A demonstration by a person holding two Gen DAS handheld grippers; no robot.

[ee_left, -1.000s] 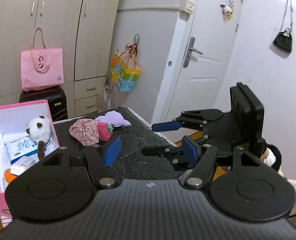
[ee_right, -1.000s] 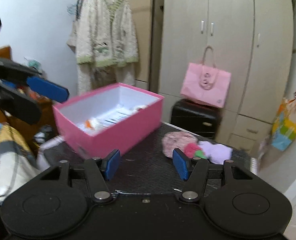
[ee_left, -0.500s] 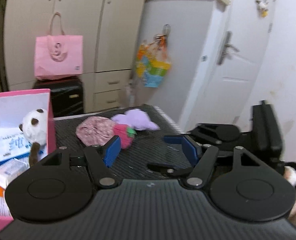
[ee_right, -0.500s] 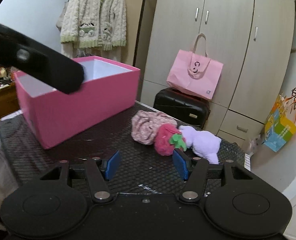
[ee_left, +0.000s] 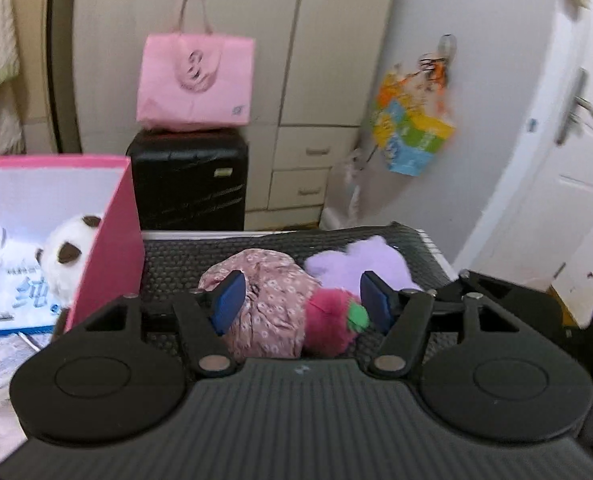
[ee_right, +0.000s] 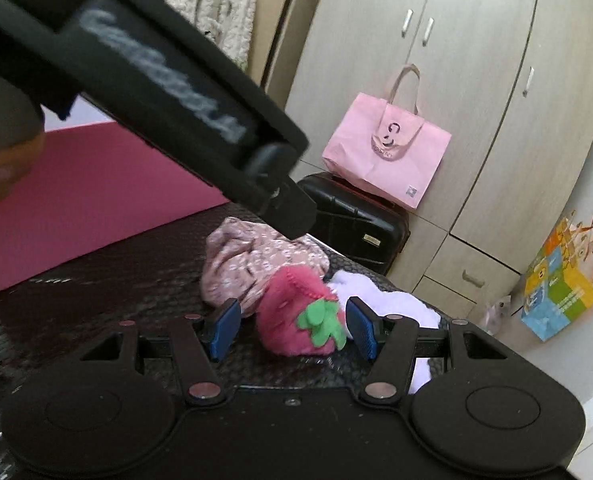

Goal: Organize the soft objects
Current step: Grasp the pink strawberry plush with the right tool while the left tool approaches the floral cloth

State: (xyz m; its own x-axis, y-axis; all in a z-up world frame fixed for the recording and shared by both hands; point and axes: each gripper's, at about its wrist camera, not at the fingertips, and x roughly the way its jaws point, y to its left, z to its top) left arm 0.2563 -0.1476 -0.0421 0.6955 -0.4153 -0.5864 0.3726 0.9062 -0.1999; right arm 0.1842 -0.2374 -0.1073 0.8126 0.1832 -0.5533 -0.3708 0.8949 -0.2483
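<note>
Straddling fuzzy strawberry plush (ee_right: 296,316), right gripper (ee_right: 294,328) fingers spread, crumpled floral cloth (ee_right: 252,260)

Matte black left gripper (ee_left: 302,300), ribbed grey housing behind, blue pads (ee_left: 228,300) on the fingertips, silver pivot screws. Right gripper (ee_right: 292,326) the same: black linkages, round caps, blue ridged pads (ee_right: 224,328).

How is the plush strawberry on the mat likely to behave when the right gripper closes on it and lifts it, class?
The strawberry looks like stuffed fleece, so it will probably squash between the open right gripper's pads rather than resist. It seems light for its size. Its fuzzy surface should grip well, and since it leans against the floral cloth, lifting may nudge that.
</note>
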